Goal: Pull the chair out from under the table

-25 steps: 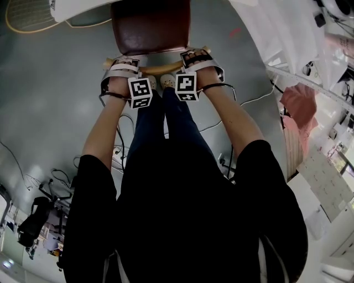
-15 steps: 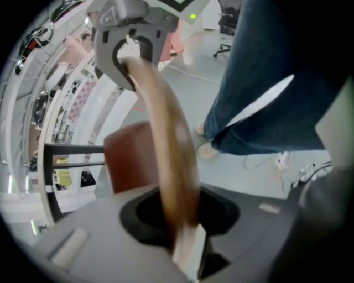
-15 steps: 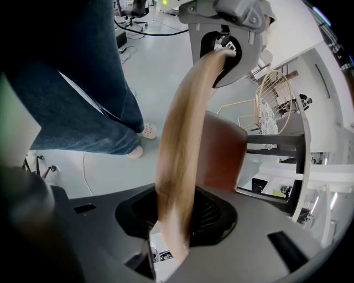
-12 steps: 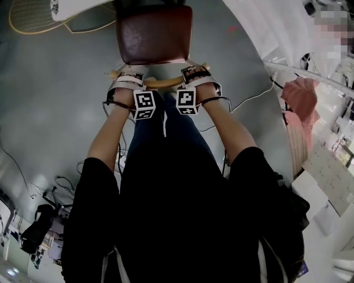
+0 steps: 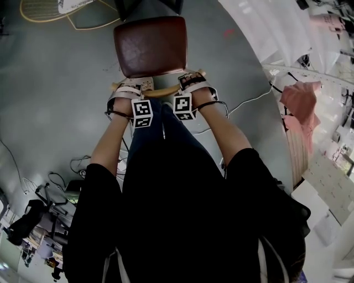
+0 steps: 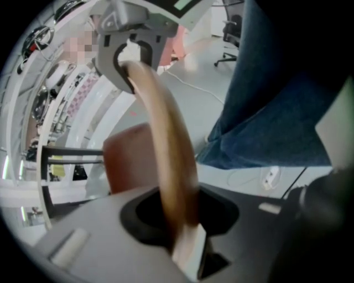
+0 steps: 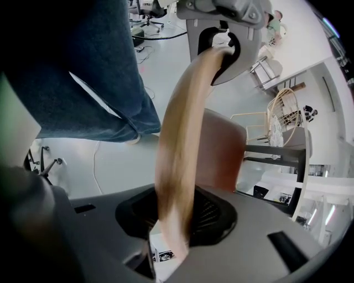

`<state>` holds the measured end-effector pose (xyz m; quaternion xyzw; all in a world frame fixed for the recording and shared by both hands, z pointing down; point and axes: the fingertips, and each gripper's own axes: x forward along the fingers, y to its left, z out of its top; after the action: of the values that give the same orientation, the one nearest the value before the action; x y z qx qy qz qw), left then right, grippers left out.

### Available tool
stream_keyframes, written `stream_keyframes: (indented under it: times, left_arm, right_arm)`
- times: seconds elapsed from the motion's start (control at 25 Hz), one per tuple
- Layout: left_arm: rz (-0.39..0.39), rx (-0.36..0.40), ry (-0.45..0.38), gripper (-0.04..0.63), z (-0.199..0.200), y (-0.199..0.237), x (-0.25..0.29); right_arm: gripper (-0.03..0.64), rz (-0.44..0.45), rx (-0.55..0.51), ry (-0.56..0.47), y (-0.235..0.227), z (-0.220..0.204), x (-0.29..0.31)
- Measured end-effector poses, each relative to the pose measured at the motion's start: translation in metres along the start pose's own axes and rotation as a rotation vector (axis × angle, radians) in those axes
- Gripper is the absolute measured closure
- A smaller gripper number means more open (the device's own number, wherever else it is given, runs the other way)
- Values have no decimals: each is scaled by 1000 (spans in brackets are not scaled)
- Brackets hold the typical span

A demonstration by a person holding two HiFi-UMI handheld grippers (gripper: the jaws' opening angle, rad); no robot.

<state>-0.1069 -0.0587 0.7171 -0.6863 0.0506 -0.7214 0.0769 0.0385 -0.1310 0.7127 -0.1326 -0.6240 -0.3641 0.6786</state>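
Two tools, both clenched on one chair (image 5: 149, 58). Left tool (image 5: 129, 87) grasps the pale curved wooden top rail (image 5: 161, 92) near its 9 o'clock end, right tool (image 5: 191, 82) near its 3 o'clock end. Each gripper view shows the rail running straight through the jaws, pads pressed on the wood, no gap seen. Both tools point steeply down.

Chair position: the square dark red-brown padded seat (image 5: 150, 38) is at 12 o'clock of the tools in the head view, over smooth grey floor (image 5: 61, 99). The edge of the white surface (image 5: 74, 5) just shows at the very top, about 11 o'clock. The seat looks clear of it or nearly so, so I judge the pull mostly done. Chair legs not visible.

Doing the step well:
- Keep both grips equally tight and pull level toward 6 o'clock, same pace on both sides so the chair does not yaw.
- No lifting on the rail, or the chair may tip back.
- The person's legs in dark blue jeans (image 5: 163, 121) stand just behind the rail, so stepping back has to lead the pull.
- A thin white cable (image 5: 251, 99) lies on the floor at 3 to 4 o'clock, with more cables at 8 o'clock near the person. A heel or a chair leg could catch one.

Containers: none that I can make out. Clutter at the 3 o'clock and 7 o'clock borders is too small to tell.
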Motion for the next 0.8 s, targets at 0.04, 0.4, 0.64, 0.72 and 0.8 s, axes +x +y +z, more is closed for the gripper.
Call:
stream_keyframes:
  times: [0.04, 0.4, 0.64, 0.72, 0.8]
  left_arm:
    - [1, 2, 1, 470, 4, -8, -1]
    - [-9, 25, 36, 469, 23, -61, -7]
    - [-35, 13, 20, 468, 36, -92, -14]
    - [-38, 11, 13, 468, 40, -101, -15]
    - [-47, 9, 7, 467, 45, -109, -15]
  right_arm:
    - [489, -2, -3, -6, 8, 3, -2]
    - [489, -9, 8, -34, 65, 26, -21]
    - [489, 6, -12, -27, 91, 35, -30]
    - [489, 11, -15, -25, 100, 39, -31]
    - [489, 18, -17, -24, 109, 41, -32]
